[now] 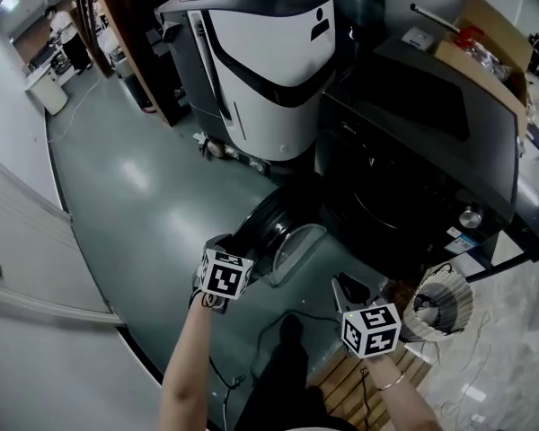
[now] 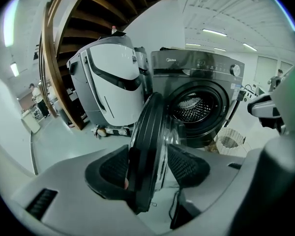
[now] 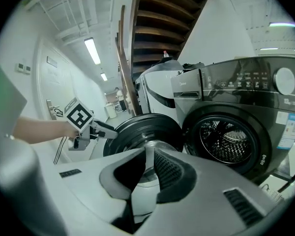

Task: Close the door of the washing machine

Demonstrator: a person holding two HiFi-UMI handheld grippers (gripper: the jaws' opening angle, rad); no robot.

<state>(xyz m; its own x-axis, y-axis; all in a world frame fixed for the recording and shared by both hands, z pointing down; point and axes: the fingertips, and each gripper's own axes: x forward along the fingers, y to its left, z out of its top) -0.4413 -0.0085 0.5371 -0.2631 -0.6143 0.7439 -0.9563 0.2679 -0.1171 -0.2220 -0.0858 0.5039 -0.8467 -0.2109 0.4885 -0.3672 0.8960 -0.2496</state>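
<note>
The dark front-loading washing machine (image 1: 413,151) (image 2: 201,77) (image 3: 246,97) stands at the right, with its drum (image 2: 194,107) (image 3: 226,136) exposed. Its round door (image 1: 274,223) (image 2: 146,146) (image 3: 142,132) is swung wide open toward me. My left gripper (image 1: 238,242) (image 2: 147,166) straddles the door's outer rim. The rim lies against the left pad (image 2: 113,168), while the right pad (image 2: 187,166) stands apart from it. My right gripper (image 1: 346,287) (image 3: 146,168) hovers in front of the door. Its jaws are a narrow slit apart, with nothing between them.
A white and black machine (image 1: 269,52) stands just left of the washer. A woven laundry basket (image 1: 440,303) sits on the floor by my right hand. A black cable (image 1: 278,330) and wooden slats (image 1: 350,384) lie below me. A cardboard box (image 1: 485,52) rests behind the washer.
</note>
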